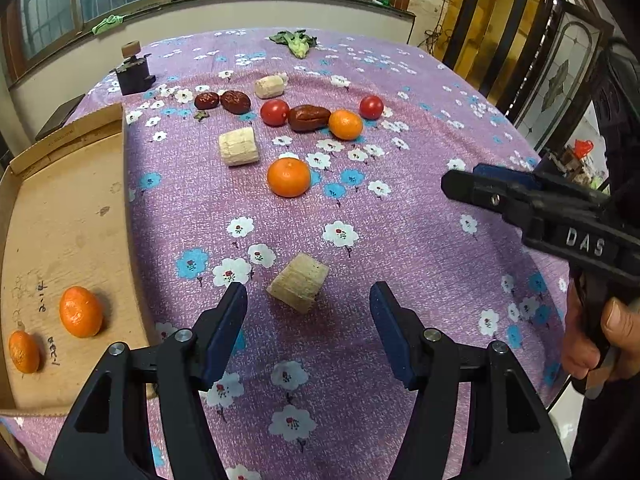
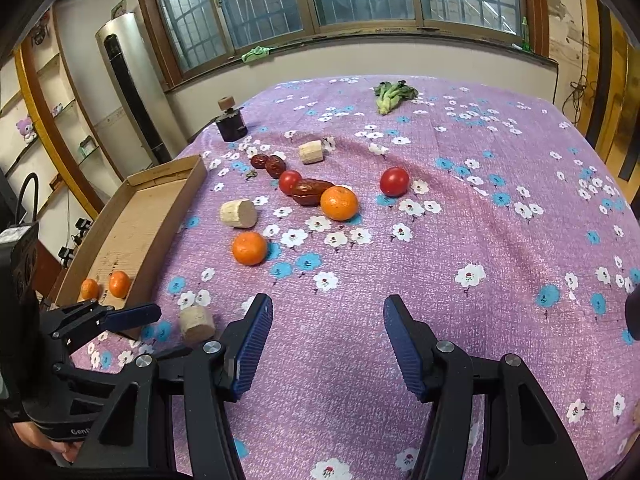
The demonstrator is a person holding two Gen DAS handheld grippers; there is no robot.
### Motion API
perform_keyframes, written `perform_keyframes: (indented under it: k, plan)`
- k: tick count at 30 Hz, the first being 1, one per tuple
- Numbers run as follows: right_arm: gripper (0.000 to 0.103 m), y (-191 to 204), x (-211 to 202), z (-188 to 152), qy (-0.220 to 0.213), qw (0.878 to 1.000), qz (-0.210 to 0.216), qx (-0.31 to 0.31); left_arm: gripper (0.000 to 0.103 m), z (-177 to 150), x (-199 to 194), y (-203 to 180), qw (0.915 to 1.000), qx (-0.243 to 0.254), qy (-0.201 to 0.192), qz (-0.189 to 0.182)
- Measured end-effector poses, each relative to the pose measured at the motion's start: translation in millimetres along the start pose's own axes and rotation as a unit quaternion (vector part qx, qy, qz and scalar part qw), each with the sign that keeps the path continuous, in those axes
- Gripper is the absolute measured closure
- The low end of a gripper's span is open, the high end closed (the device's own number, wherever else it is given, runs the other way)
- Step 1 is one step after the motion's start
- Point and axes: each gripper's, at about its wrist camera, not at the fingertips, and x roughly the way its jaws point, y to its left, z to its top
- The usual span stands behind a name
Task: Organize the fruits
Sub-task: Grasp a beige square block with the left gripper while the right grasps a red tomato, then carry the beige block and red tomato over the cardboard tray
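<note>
My left gripper (image 1: 308, 294) is open just above a pale cut stem chunk (image 1: 298, 282) lying on the purple cloth; the chunk sits between and slightly beyond its fingertips, untouched. My right gripper (image 2: 328, 308) is open over bare cloth, nothing between its fingers. Two tangerines (image 1: 81, 311) (image 1: 24, 351) rest in the cardboard tray (image 1: 60, 200) at the left. More fruit lies farther out: a tangerine (image 1: 289, 177), another tangerine (image 1: 345, 124), two tomatoes (image 1: 275, 112) (image 1: 371, 107), several red dates (image 1: 309, 117), and two more pale chunks (image 1: 238, 146) (image 1: 270, 86).
A leafy green vegetable (image 2: 394, 95) lies near the table's far edge. A small dark object with a wooden knob (image 2: 231, 122) stands at the far left corner. The right gripper (image 1: 472, 184), held by a hand (image 1: 600, 336), reaches in from the right.
</note>
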Motion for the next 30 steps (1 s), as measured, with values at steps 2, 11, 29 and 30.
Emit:
perform_keyframes:
  k: [2,11,29,30]
  plan:
    - [0.043,-4,5,3,0.002,1.0,-0.003,0.003,0.04,1,6,0,1.0,0.004,0.005,0.005]
    - [0.044,-34,42,34,0.009,0.999,-0.014,0.039,0.049,8,30,4,0.9994,0.021,0.019,0.02]
    - [0.07,-64,129,99,0.011,0.996,-0.051,0.075,0.081,14,32,10,0.9994,0.034,0.001,-0.007]
    - [0.071,-62,124,98,0.007,0.996,-0.05,0.073,0.081,14,31,12,0.9996,0.028,0.001,-0.01]
